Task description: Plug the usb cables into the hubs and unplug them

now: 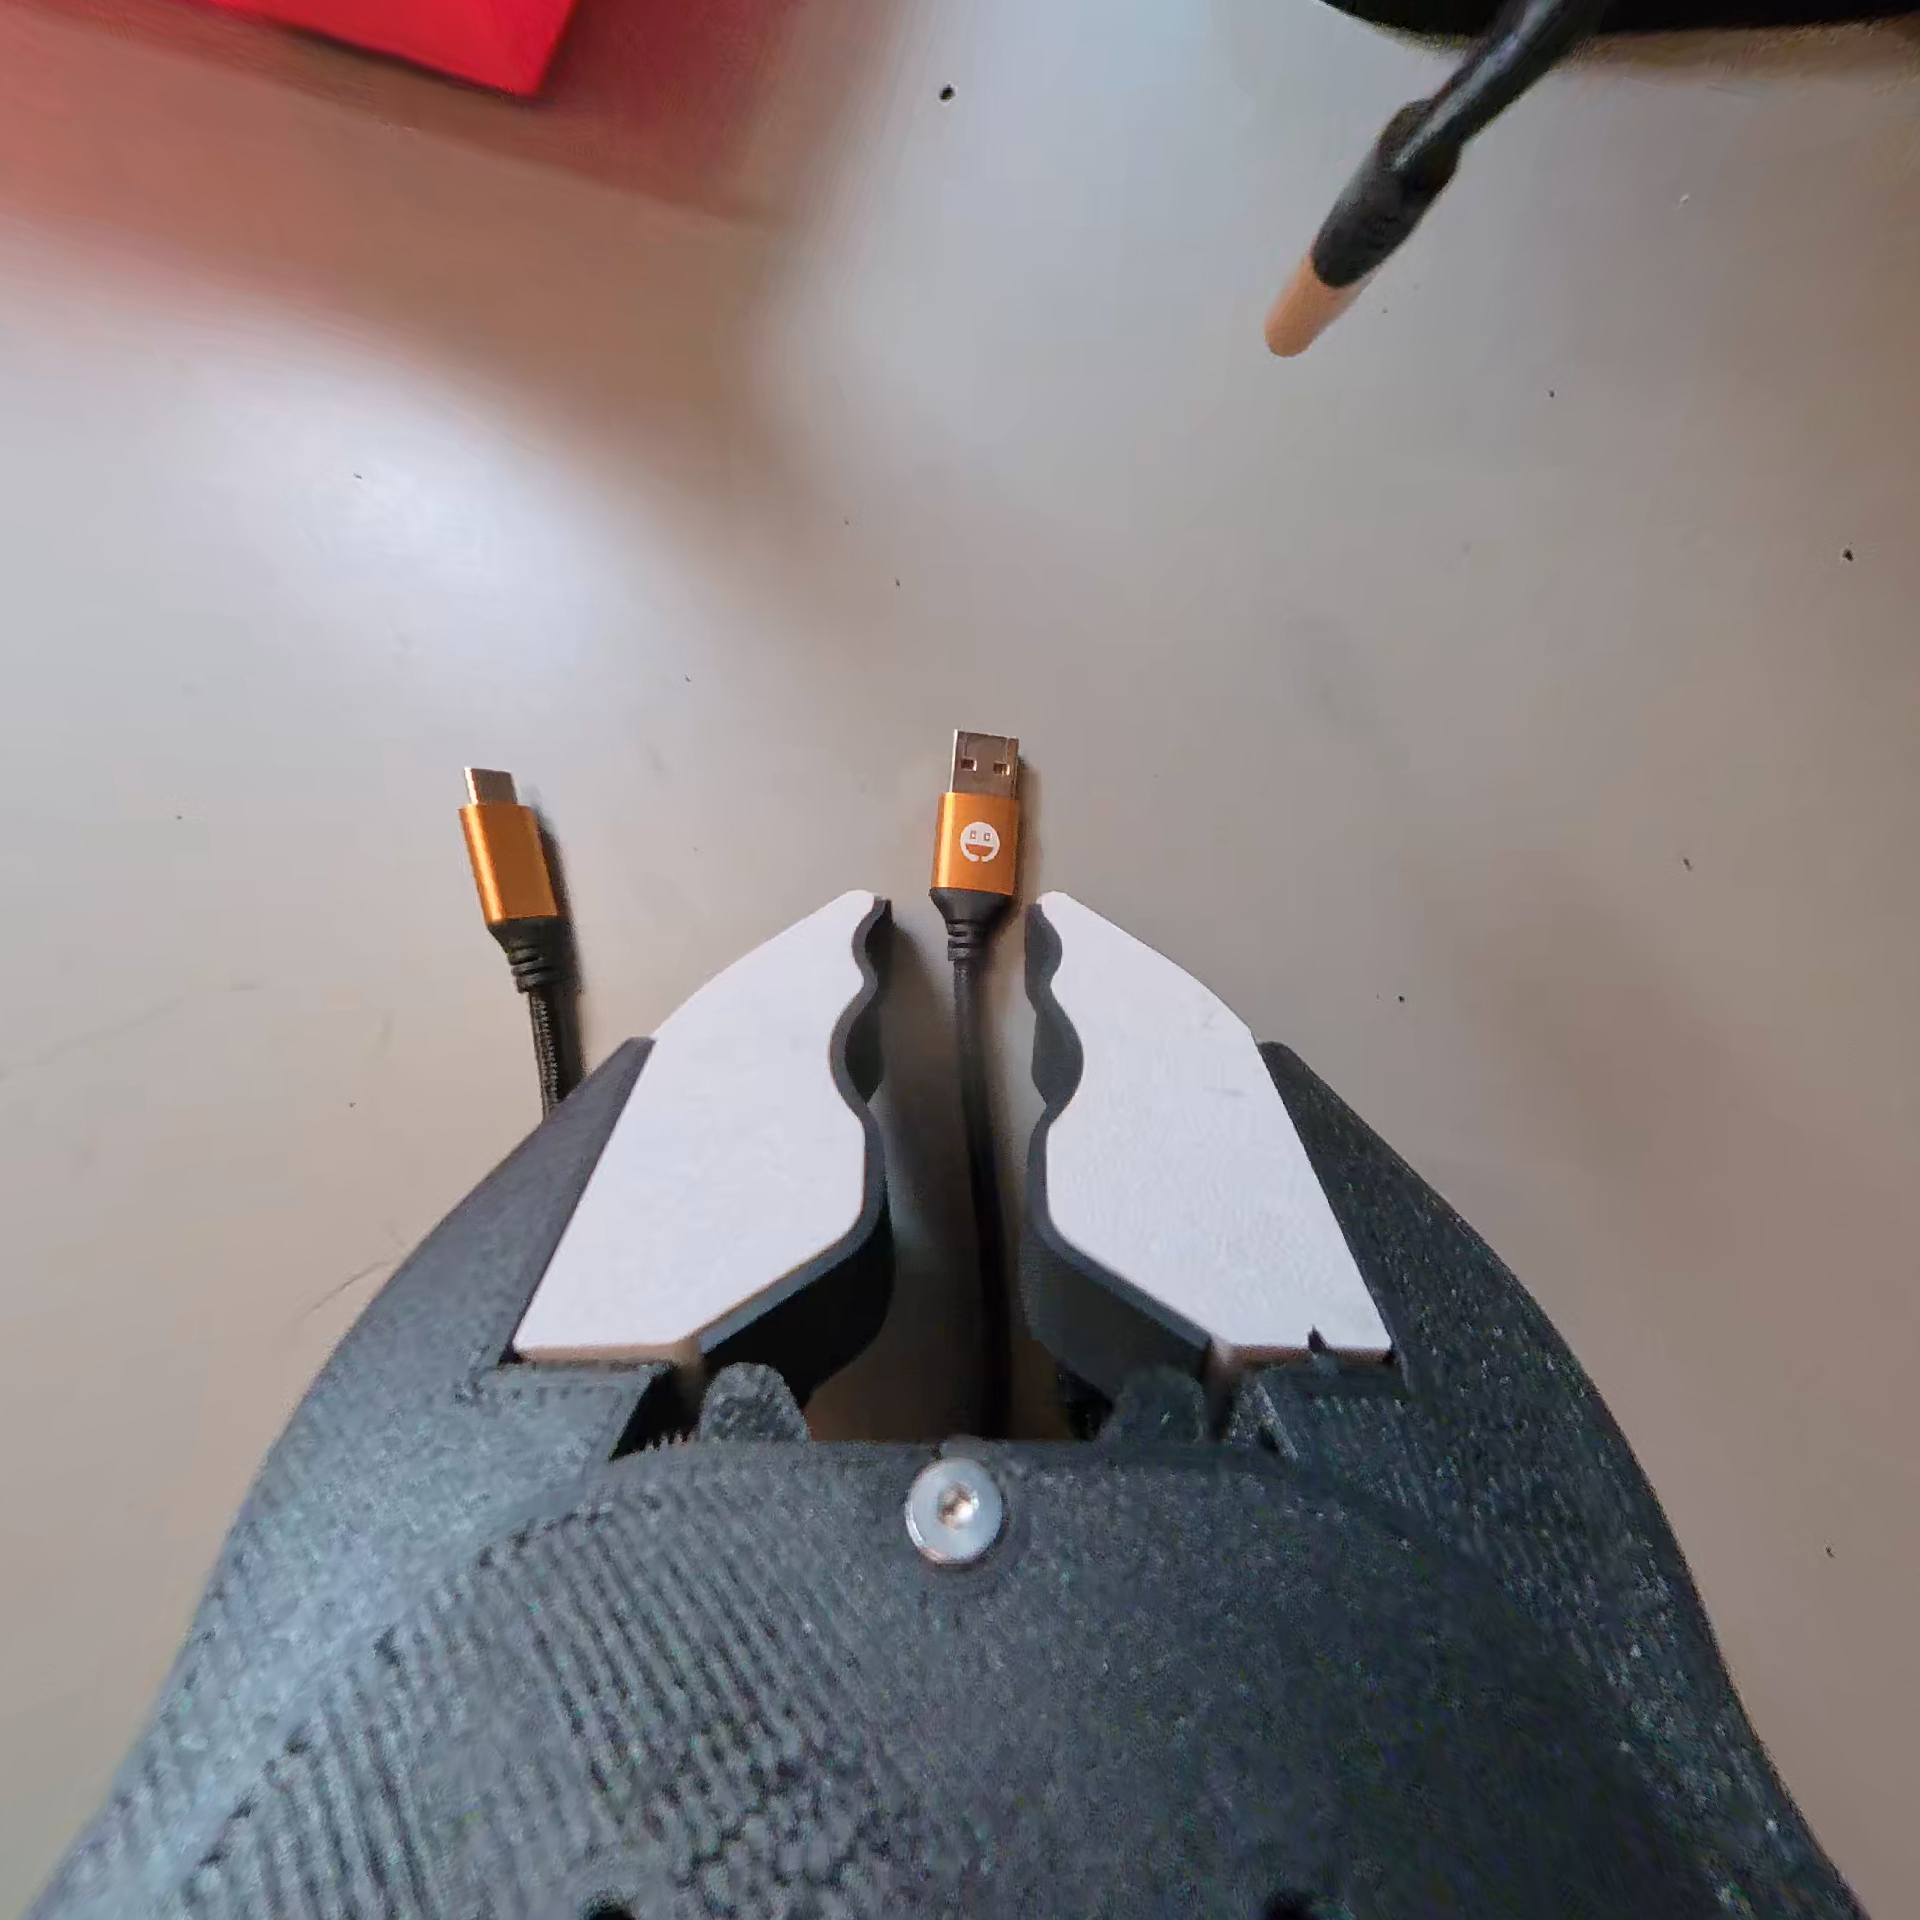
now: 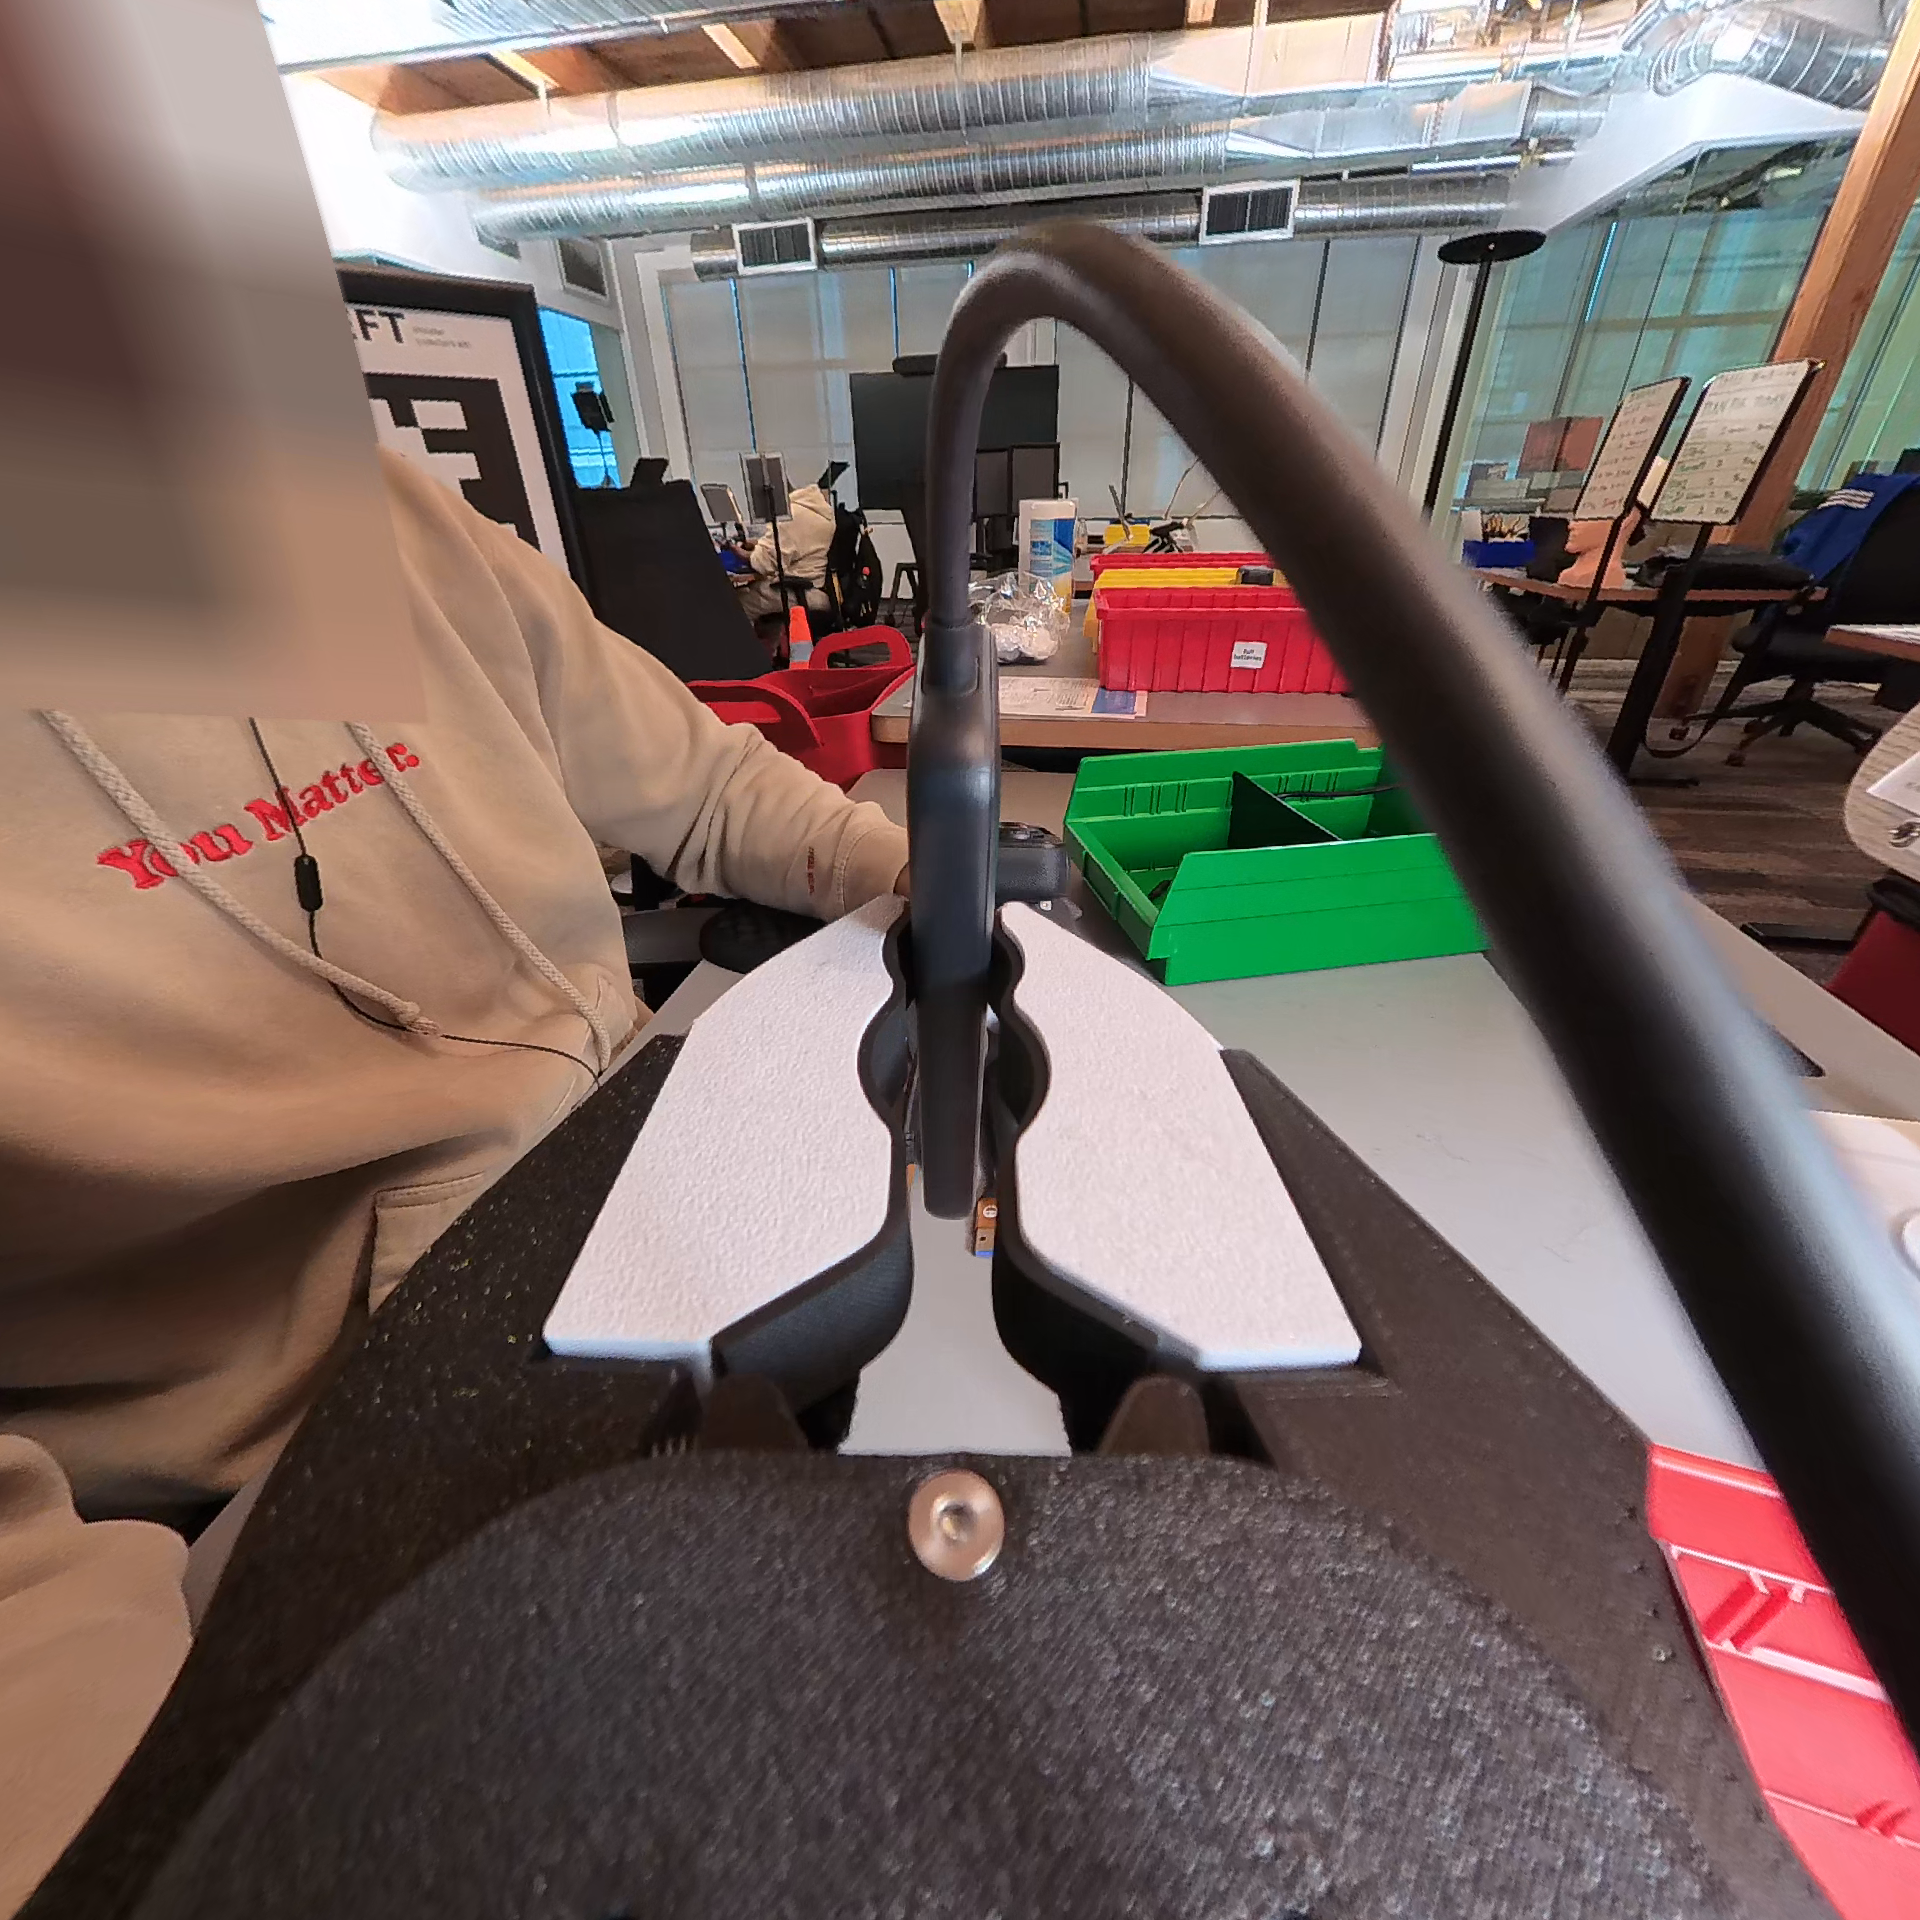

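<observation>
My left tool hangs over grey worktop, fingers apart, gripping nothing. Black cable runs between them. Its orange USB plug lies flat just past fingertips. Second orange plug, smaller tip, lies to its left, apart. My right tool squeezes dark hub tight, lifted up on edge. Hub's thick black cord loops overhead. Green bin sits behind.

I'm seeing soft even daylight, pale glare on the table, blurred corners, fisheye bending the ducts.
</observation>
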Demonstrator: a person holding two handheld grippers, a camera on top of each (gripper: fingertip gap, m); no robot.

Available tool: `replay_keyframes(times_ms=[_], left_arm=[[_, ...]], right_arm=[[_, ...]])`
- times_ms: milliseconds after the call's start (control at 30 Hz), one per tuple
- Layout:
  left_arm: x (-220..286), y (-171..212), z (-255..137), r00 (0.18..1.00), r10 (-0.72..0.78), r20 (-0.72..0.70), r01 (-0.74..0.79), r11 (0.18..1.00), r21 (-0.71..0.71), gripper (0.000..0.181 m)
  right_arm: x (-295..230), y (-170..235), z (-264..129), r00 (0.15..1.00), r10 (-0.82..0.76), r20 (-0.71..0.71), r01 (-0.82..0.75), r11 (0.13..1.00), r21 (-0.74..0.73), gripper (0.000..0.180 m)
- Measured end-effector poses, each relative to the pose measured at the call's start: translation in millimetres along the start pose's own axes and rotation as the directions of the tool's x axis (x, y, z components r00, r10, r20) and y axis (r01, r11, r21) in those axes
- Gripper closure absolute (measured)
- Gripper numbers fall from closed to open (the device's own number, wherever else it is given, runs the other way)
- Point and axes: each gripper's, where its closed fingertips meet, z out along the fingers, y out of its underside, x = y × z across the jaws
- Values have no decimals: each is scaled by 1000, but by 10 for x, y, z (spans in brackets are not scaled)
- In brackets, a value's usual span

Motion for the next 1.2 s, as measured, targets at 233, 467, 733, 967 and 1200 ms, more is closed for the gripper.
replay_keyframes(times_ms=[233, 467, 733, 967, 1200], left_arm=[[-168, 0, -33, 992, 58, 108, -62, 998, 32, 171], [-359, -558, -667, 992, -123, 38, 104, 939, 328, 172], [-119, -1200, -1134, 923, -158, -351, 317, 829, 461, 172], [188, -1166, -1036, 688, -160, -708, 543, 761, 355, 173], [370, -1193, -1172, 543, -63, -838, 593, 735, 329, 173]], right_arm=[[13, -23, 32, 1000, -10, -2, 10, 1000, 14, 168], [-74, -53, 117, 998, -15, 58, 14, 1000, 24, 168], [-71, 131, 326, 994, 28, 103, -22, 998, -58, 168], [-14, 374, 450, 989, 92, 116, -75, 987, -145, 168], [-52, 543, 544, 974, 150, 168, -115, 973, -199, 168]])
